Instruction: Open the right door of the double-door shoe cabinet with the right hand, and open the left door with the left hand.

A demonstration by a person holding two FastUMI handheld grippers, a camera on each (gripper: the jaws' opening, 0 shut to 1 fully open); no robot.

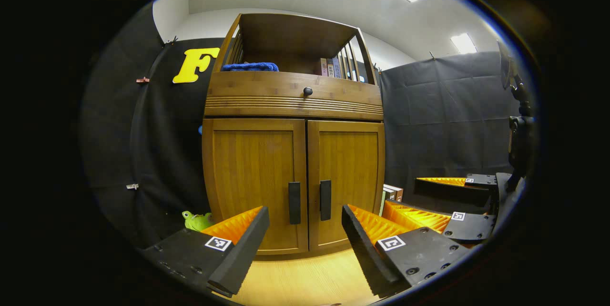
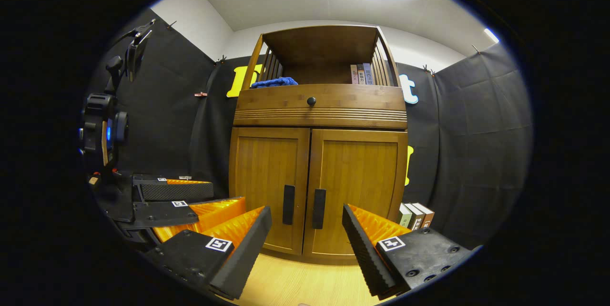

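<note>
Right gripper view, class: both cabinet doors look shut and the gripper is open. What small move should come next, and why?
Probably ease the right gripper forward to the right door's handle. Both doors are shut, its fingers stand open short of the cabinet, and that handle lies just ahead between them. The left gripper also waits open.

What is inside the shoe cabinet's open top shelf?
A blue cloth lies at its left and a few upright books stand at its right. Both doors below are closed, so the lower compartment's contents are hidden.

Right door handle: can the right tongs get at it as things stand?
Probably yes. The right tongs are open and aimed at the right door handle; the bare floor lies between them, and both doors are shut.
</note>
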